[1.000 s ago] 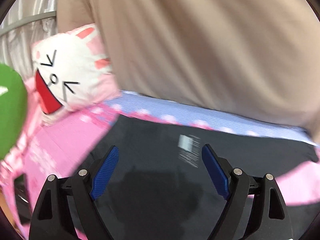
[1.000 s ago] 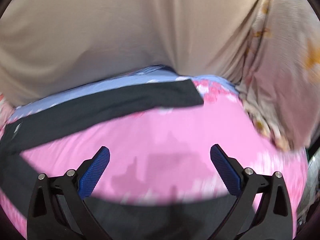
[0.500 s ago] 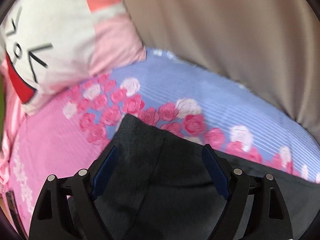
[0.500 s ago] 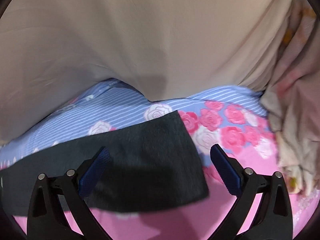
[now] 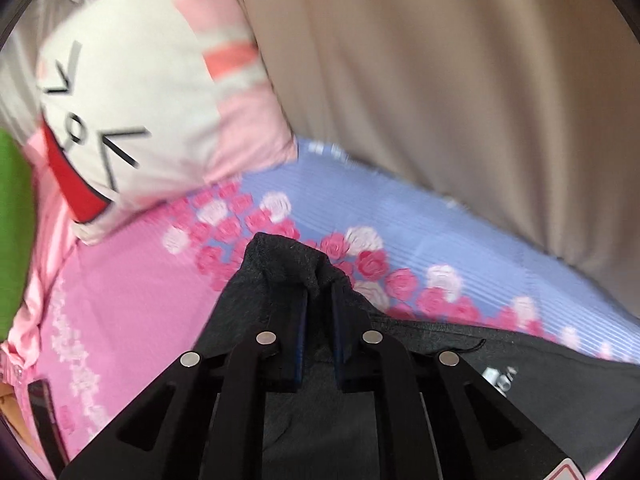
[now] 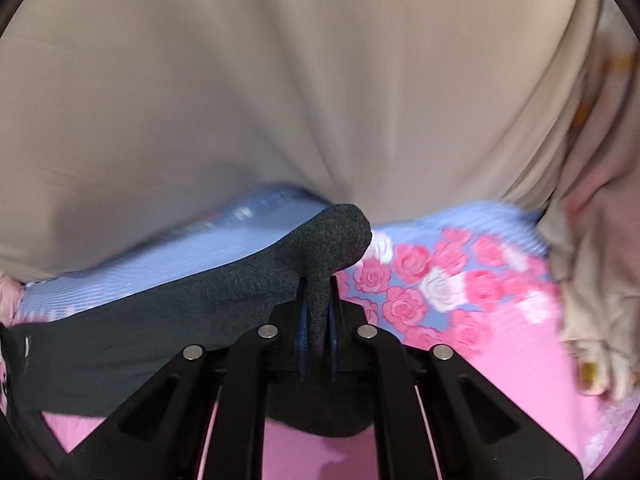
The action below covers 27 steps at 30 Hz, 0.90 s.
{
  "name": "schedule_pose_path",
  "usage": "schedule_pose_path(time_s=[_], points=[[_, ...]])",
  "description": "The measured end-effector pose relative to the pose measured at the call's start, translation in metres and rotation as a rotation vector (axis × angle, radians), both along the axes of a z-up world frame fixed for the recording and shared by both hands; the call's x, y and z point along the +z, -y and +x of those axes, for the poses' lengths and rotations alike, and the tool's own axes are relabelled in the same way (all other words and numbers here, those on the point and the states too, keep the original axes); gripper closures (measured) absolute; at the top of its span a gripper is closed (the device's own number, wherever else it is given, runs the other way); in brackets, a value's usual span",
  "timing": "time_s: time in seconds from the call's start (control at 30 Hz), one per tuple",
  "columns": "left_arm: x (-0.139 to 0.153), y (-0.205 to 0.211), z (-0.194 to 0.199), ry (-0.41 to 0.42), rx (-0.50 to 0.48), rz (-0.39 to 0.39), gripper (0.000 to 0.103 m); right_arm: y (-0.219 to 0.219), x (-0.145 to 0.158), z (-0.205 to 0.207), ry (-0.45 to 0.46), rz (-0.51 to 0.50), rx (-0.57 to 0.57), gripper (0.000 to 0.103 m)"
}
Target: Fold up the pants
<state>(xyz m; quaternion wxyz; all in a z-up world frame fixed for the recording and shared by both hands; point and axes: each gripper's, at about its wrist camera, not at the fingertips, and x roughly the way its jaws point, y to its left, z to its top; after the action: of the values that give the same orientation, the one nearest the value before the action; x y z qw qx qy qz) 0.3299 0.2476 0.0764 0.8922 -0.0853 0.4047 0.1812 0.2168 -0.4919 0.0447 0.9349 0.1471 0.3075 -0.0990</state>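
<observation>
Dark grey pants [image 5: 520,364] lie spread on a pink and blue rose-print bedsheet [image 5: 132,300]. In the left wrist view my left gripper [image 5: 320,292] has its jaws closing on a bunched corner of the pants, with fabric pinched between the blue pads [image 5: 301,340]. In the right wrist view my right gripper [image 6: 318,286] is shut on another corner of the pants [image 6: 200,300]. That corner is lifted a little, and a fold of cloth pokes out past the fingertips.
A white and pink cartoon-face pillow [image 5: 120,112] lies at the left by a green object [image 5: 12,220]. Beige fabric [image 6: 280,80] hangs along the bed's far side. A crumpled pale floral cloth [image 6: 592,260] sits at the right. A dark flat object [image 5: 44,412] lies at the bed's left edge.
Both grippers moved toward the far side of the bed over the pants corners, then went from wide open to shut on the fabric, bunching it up.
</observation>
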Motion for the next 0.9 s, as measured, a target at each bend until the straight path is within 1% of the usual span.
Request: schedule_pose_path(time_s=[0.03,0.07,0.1,0.13,0.17,0.2,0.27,0.3,0.33,0.37,0.4,0.43,0.47,0.5,0.53,0.57,0.6,0.63,0.67,0.7,0.73,0.77,0.8,0.83,0.9], points=[[0.010,-0.001,-0.008,0.020,-0.011,-0.005,0.095,-0.006,0.012,-0.021,0.034,-0.018,0.011,0.096],[0.022,-0.001,-0.026,0.045,-0.027,-0.008,0.095,-0.008,0.020,-0.038,0.055,-0.027,0.017,0.096],[0.033,-0.001,-0.046,0.068,-0.042,-0.010,0.095,-0.013,0.030,-0.066,0.086,-0.040,0.026,0.096],[0.041,-0.003,-0.062,0.087,-0.053,-0.016,0.095,-0.014,0.035,-0.083,0.105,-0.047,0.029,0.096],[0.048,-0.004,-0.083,0.107,-0.064,-0.021,0.095,-0.017,0.039,-0.111,0.126,-0.051,0.035,0.096],[0.051,-0.005,-0.099,0.118,-0.072,-0.019,0.095,-0.019,0.039,-0.118,0.132,-0.053,0.038,0.096],[0.050,-0.008,-0.136,0.122,-0.094,-0.011,0.095,-0.026,0.035,-0.150,0.136,-0.064,0.041,0.096],[0.046,-0.010,-0.150,0.115,-0.102,-0.010,0.094,-0.027,0.027,-0.170,0.131,-0.064,0.044,0.095],[0.037,-0.011,-0.168,0.092,-0.111,-0.005,0.094,-0.028,0.020,-0.178,0.121,-0.059,0.046,0.095],[0.029,-0.013,-0.176,0.079,-0.117,-0.010,0.093,-0.030,0.008,-0.187,0.108,-0.054,0.048,0.095],[0.017,-0.016,-0.188,0.056,-0.129,-0.033,0.091,-0.028,-0.006,-0.204,0.089,-0.042,0.048,0.094],[0.007,-0.020,-0.196,0.043,-0.135,-0.056,0.089,-0.026,-0.013,-0.210,0.074,-0.032,0.048,0.092],[-0.003,-0.024,-0.205,0.033,-0.148,-0.099,0.081,-0.028,-0.027,-0.221,0.045,-0.024,0.048,0.092],[-0.011,-0.028,-0.211,0.029,-0.164,-0.143,0.066,-0.029,-0.035,-0.222,0.032,-0.030,0.042,0.092],[-0.019,-0.032,-0.220,0.036,-0.168,-0.193,0.056,-0.032,-0.040,-0.229,0.021,-0.033,0.035,0.091],[-0.023,-0.033,-0.227,0.044,-0.159,-0.220,0.044,-0.033,-0.047,-0.238,0.014,-0.025,0.027,0.091],[-0.026,-0.034,-0.233,0.053,-0.147,-0.245,0.043,-0.023,-0.056,-0.238,0.014,-0.020,0.016,0.091],[-0.028,-0.036,-0.238,0.060,-0.136,-0.287,0.042,-0.024,-0.057,-0.246,0.021,-0.009,0.004,0.091],[-0.029,-0.037,-0.239,0.065,-0.136,-0.320,0.034,-0.024,-0.057,-0.255,0.033,0.010,-0.007,0.091],[-0.030,-0.037,-0.241,0.068,-0.132,-0.365,0.024,-0.025,-0.055,-0.267,0.057,0.035,-0.026,0.086],[-0.034,-0.037,-0.238,0.058,-0.114,-0.418,0.022,-0.024,-0.055,-0.279,0.085,0.052,-0.044,0.076],[-0.039,-0.037,-0.233,0.045,-0.103,-0.460,0.022,-0.026,-0.053,-0.283,0.100,0.063,-0.050,0.069],[-0.045,-0.037,-0.225,0.017,-0.089,-0.493,0.021,-0.031,-0.051,-0.292,0.124,0.079,-0.052,0.059],[-0.050,-0.037,-0.220,-0.003,-0.073,-0.512,0.021,-0.037,-0.049,-0.302,0.146,0.089,-0.052,0.055],[-0.065,-0.041,-0.203,-0.039,-0.037,-0.575,0.021,-0.046,-0.048,-0.308,0.148,0.100,-0.033,0.052]])
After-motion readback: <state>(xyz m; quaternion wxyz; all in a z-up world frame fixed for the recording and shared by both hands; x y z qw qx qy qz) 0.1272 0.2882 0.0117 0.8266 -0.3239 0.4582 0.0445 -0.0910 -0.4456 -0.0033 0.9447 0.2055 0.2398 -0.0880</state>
